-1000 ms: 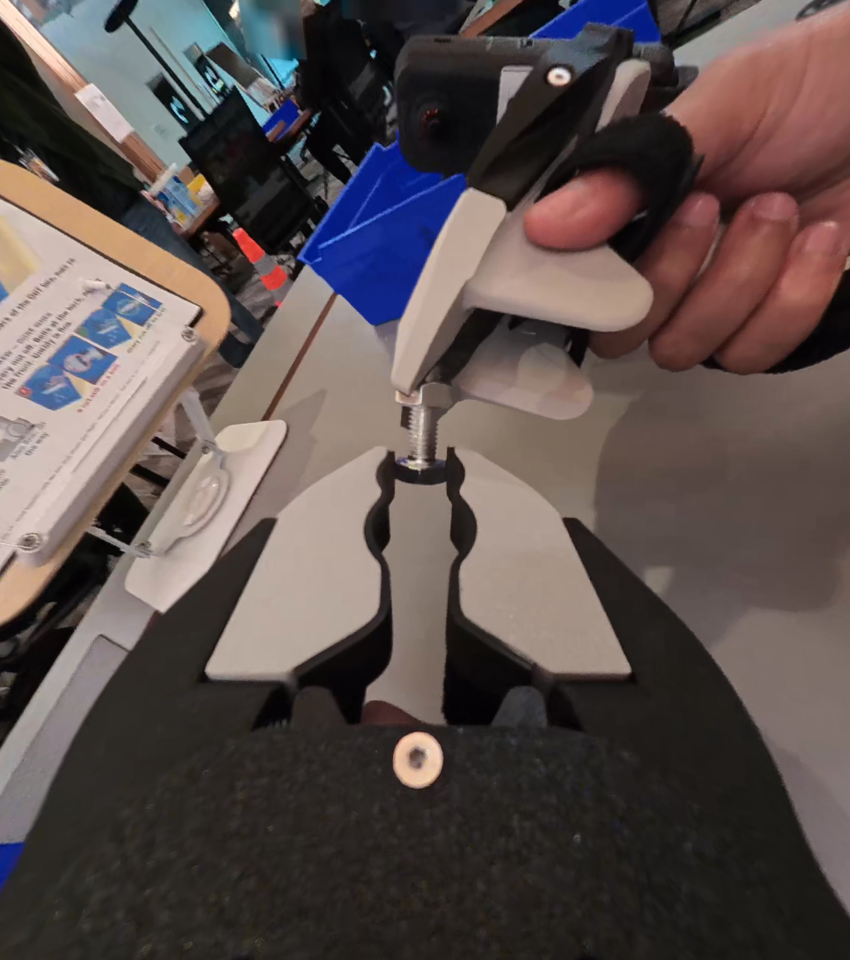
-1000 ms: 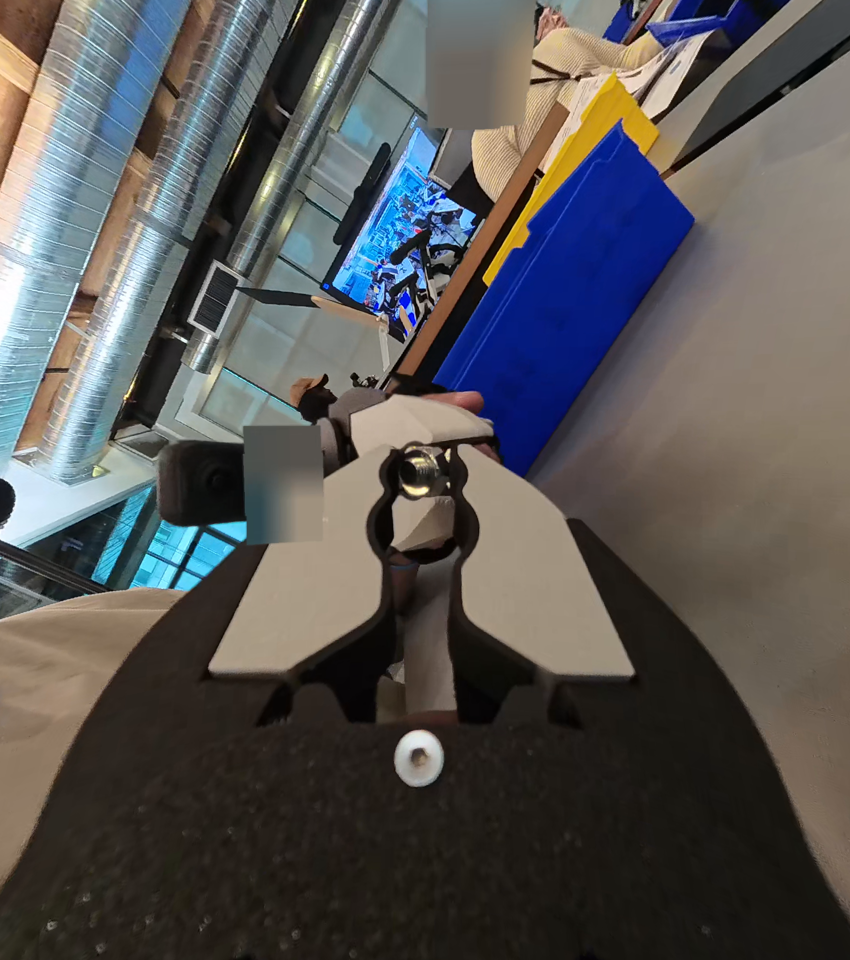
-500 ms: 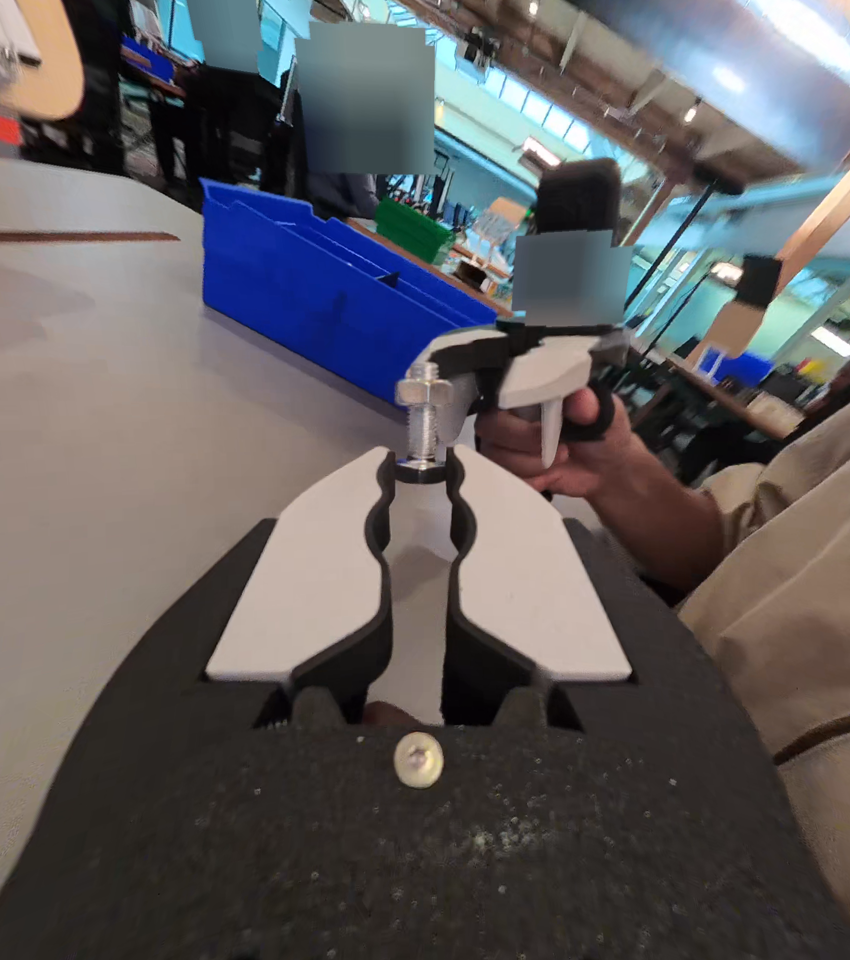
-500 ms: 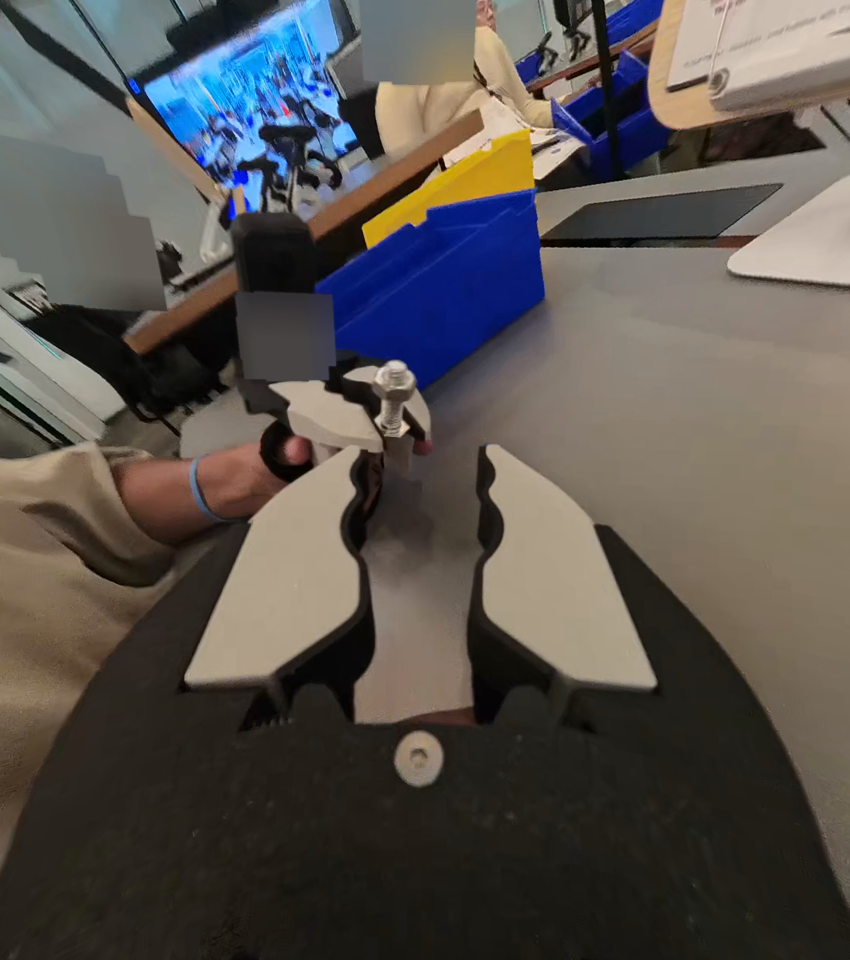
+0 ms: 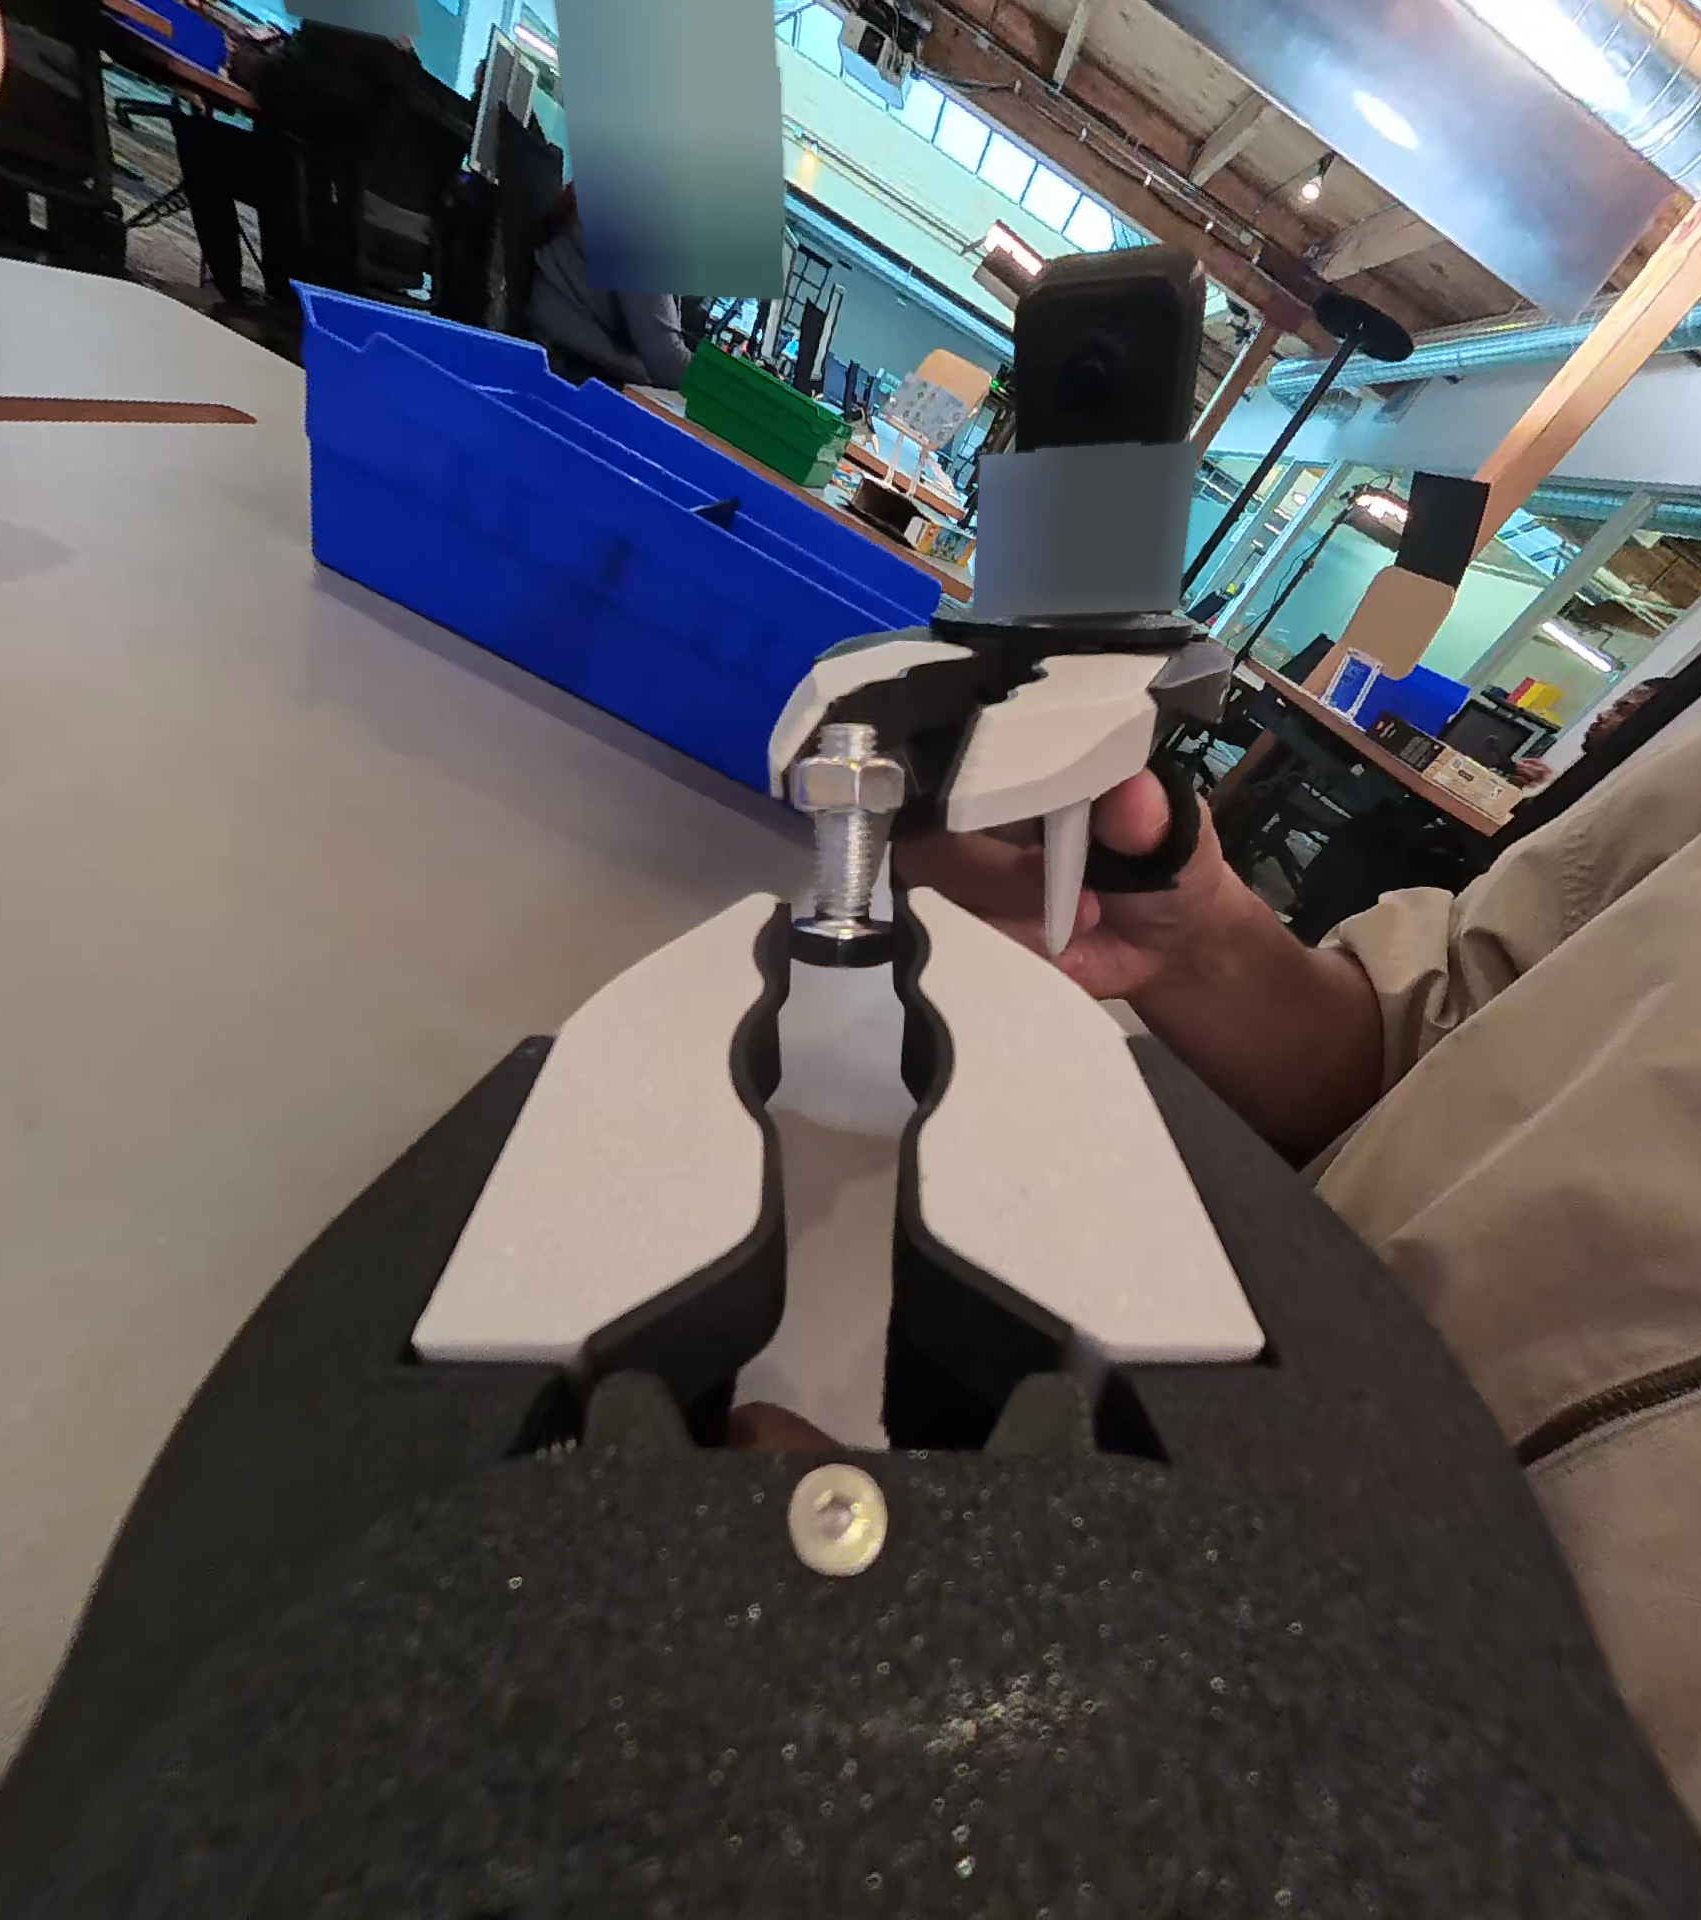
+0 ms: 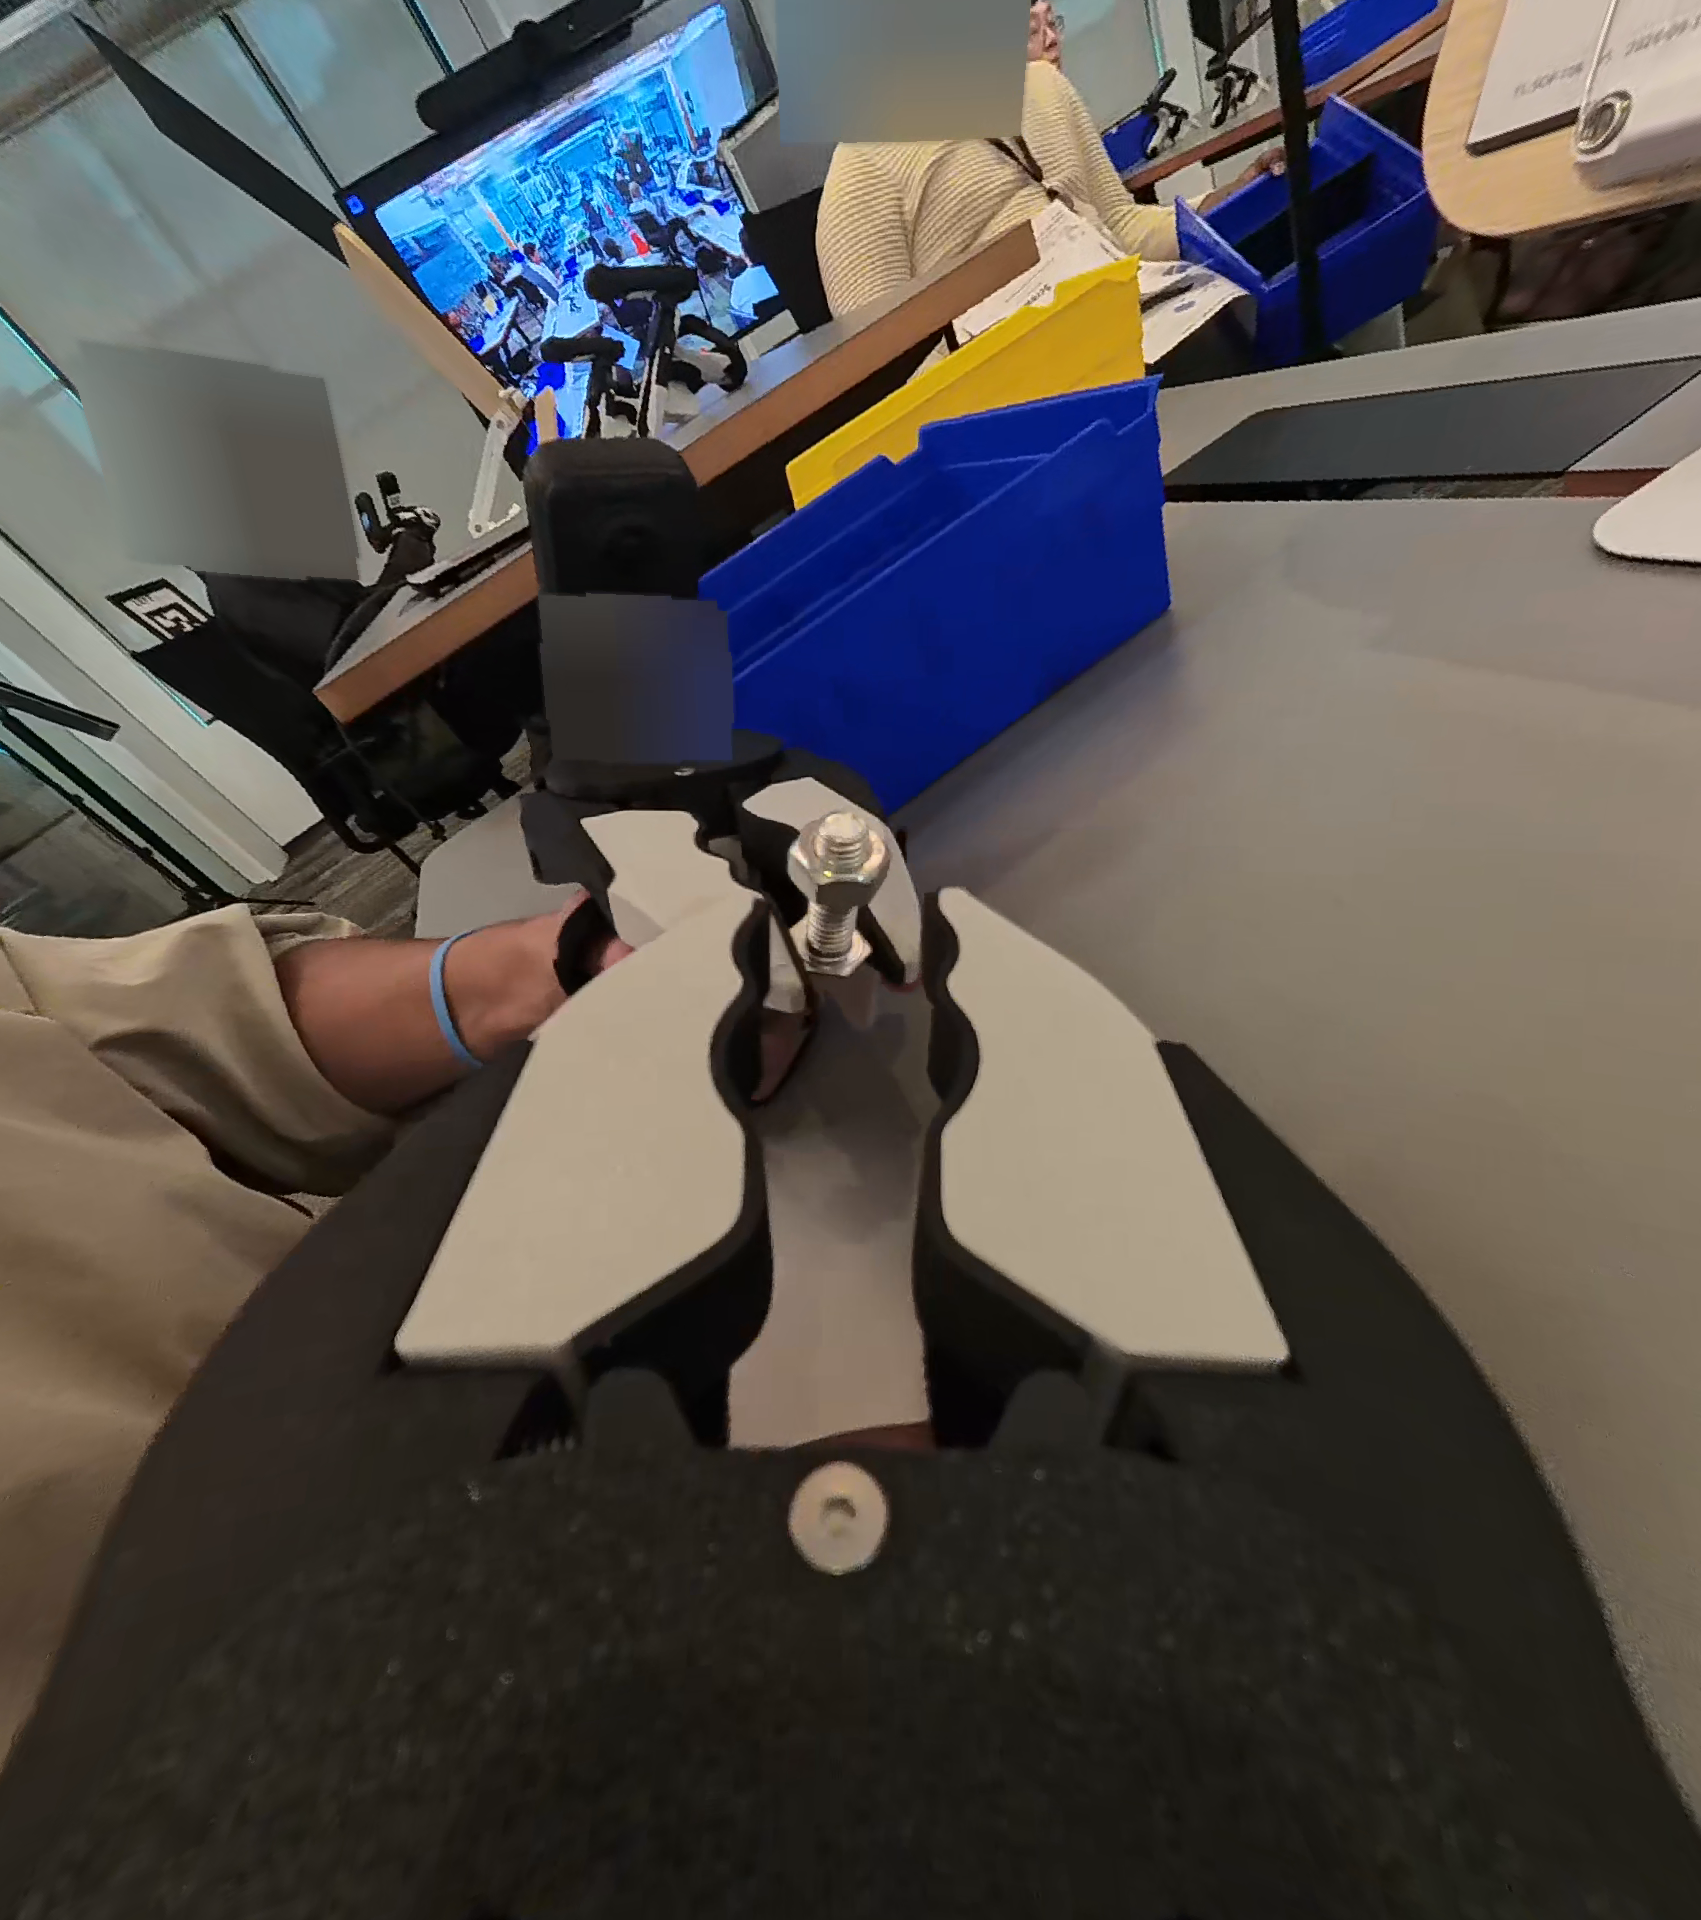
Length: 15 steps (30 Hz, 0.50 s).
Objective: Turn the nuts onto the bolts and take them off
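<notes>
Bolt (image 5: 841, 871), upright, head clamped in left gripper (image 5: 841, 940) tips above grey table (image 5: 202, 831); nut (image 5: 846, 781) sat near thread top; right gripper (image 6: 841, 935) stood apart, released, best regripping the nut's flats squarely before turning.

Grey-fingered black left claw (image 5: 838, 914), beige sleeve (image 5: 1552, 1039), blue wristband (image 6: 446, 997), silver screw (image 5: 837, 1537)

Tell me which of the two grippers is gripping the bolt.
The left gripper: its fingertips clamp the bolt by its head. The right gripper is open, clear of the nut.
</notes>
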Available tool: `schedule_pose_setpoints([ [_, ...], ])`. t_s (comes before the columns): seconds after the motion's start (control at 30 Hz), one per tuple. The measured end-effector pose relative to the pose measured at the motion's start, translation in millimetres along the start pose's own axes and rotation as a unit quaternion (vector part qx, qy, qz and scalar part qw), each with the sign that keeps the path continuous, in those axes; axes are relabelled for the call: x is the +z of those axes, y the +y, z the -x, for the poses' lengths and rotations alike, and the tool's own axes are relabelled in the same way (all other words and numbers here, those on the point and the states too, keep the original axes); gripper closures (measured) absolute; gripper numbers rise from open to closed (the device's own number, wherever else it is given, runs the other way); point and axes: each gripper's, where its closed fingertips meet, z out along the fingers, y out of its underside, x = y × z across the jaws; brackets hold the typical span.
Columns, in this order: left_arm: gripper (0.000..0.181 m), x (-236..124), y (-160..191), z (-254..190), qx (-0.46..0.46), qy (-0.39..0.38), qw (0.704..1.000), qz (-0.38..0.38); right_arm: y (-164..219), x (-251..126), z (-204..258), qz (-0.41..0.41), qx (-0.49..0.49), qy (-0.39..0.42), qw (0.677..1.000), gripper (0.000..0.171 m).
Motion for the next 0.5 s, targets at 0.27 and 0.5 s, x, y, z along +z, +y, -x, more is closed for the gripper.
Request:
schedule_pose_setpoints([
  [0.27,0.163,2.1,3.3,-2.0,0.008,0.000,1.000,0.011,-2.8,2.9,2.5,0.003,-0.003,-0.005,1.000,0.144],
  [0.5,0.163,2.2,4.0,-5.9,0.020,0.005,1.000,0.014,-0.2,4.5,-0.4,0.007,0.000,-0.005,1.000,0.141],
])
